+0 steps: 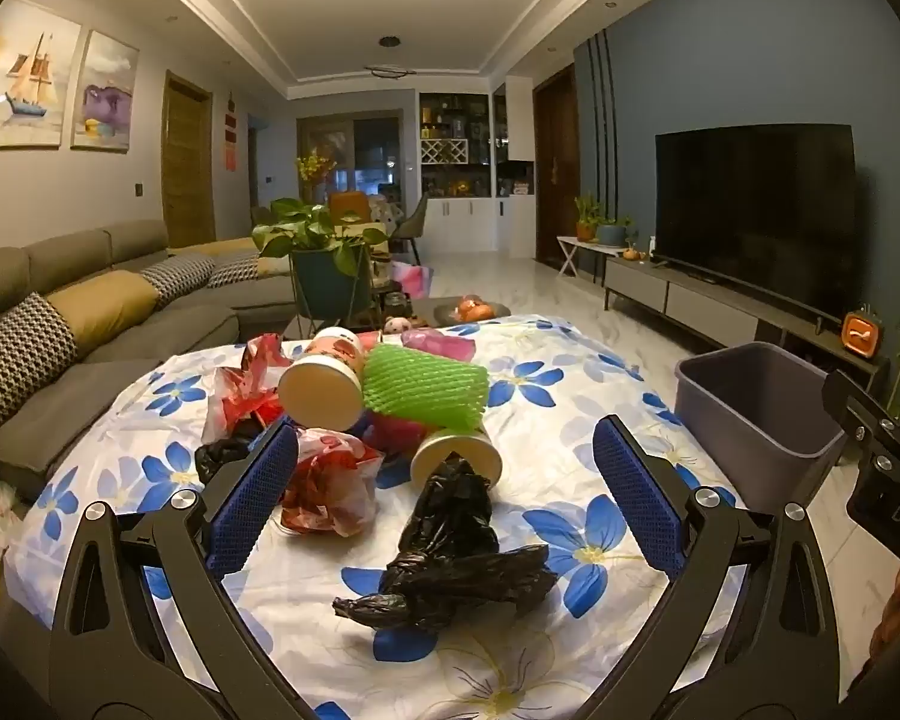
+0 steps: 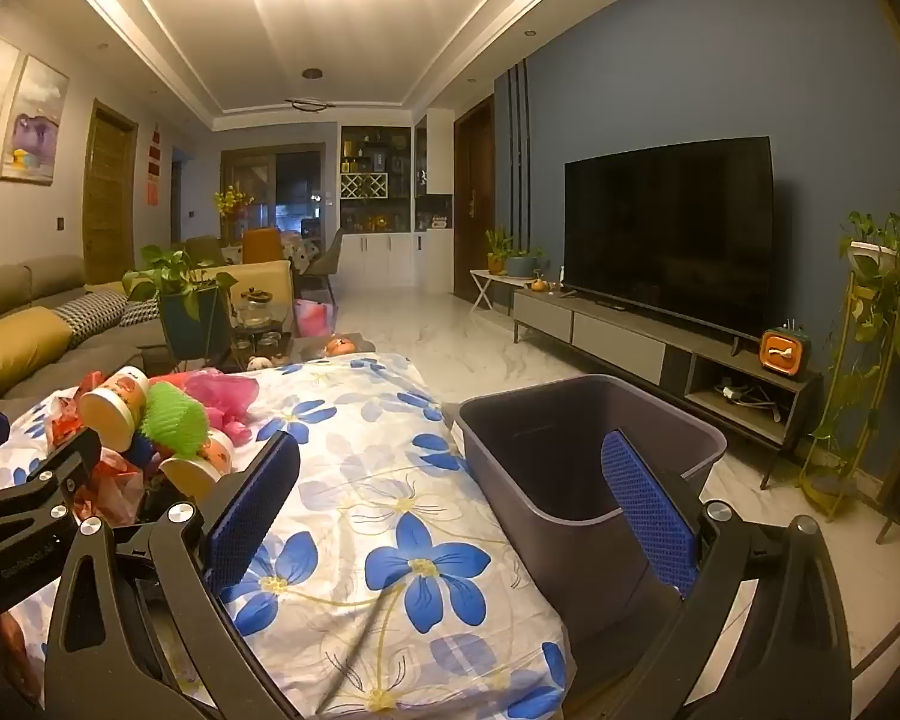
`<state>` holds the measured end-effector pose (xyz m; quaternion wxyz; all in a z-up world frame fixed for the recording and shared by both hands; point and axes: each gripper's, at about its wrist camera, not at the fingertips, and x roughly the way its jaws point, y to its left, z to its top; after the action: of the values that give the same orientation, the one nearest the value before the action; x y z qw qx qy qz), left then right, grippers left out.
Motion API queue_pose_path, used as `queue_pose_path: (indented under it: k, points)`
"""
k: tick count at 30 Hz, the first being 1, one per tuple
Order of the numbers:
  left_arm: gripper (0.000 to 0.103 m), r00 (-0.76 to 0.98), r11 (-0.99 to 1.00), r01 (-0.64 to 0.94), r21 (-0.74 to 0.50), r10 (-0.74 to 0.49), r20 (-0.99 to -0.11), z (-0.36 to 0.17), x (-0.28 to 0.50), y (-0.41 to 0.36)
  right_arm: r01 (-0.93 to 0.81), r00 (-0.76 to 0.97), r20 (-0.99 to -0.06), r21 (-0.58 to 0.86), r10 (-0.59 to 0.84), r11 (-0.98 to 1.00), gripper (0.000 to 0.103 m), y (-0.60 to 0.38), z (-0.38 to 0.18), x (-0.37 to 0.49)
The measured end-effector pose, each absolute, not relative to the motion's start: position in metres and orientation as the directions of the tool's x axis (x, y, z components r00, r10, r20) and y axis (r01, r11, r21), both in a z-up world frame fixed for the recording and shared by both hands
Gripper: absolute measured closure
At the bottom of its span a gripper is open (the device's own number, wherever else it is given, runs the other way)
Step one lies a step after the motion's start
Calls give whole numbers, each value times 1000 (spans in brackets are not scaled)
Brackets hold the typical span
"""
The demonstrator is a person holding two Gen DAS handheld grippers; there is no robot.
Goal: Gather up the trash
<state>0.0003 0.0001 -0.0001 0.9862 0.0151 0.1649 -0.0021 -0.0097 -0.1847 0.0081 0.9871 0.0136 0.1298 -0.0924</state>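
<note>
Trash [image 1: 384, 420] lies heaped on the flowered worktop [image 1: 570, 420], the bin [image 2: 570, 456] beside its edge. My left fingers [image 1: 258, 492] and right fingers [image 2: 648, 504] are spread, empty. The black bag [image 1: 450, 552] is limp; I think a shallow pinch may slip or topple the cup [image 1: 321, 387].
</note>
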Motion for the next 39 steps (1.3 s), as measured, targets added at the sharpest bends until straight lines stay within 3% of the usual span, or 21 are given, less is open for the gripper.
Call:
queue_pose_path:
  k: [39]
  points:
    - [6, 948, 1000, 15, 17, -9, -320, 3, -1, 3, 186, 951, -253, 11, -178, 982, 6, -184, 8, -12]
